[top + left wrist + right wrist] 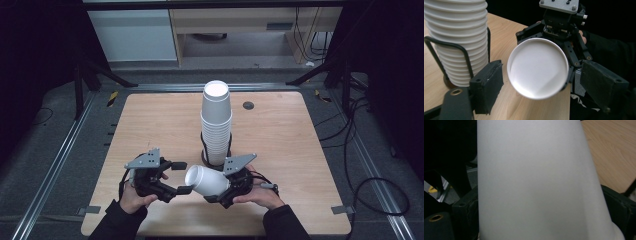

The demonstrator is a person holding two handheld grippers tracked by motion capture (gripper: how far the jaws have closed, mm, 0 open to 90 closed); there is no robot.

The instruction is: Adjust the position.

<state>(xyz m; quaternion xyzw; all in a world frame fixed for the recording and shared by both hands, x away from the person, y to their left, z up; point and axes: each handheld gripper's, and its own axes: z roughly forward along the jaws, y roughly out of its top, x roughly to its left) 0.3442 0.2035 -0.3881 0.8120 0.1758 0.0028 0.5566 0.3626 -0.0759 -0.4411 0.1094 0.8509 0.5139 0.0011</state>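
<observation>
A single white paper cup lies on its side in the air just over the table's front, and my right gripper is shut on its wall. In the right gripper view the cup stands between the two black pads. Its closed base faces my left gripper, which is open. The left jaws stand on either side of the base, with small gaps to both pads. A tall stack of white cups stands in a black wire holder at the table's middle.
The wooden table has a small dark round grommet at the back right. The cup stack rises close to the left jaw. Black frame legs and cables lie on the floor around the table.
</observation>
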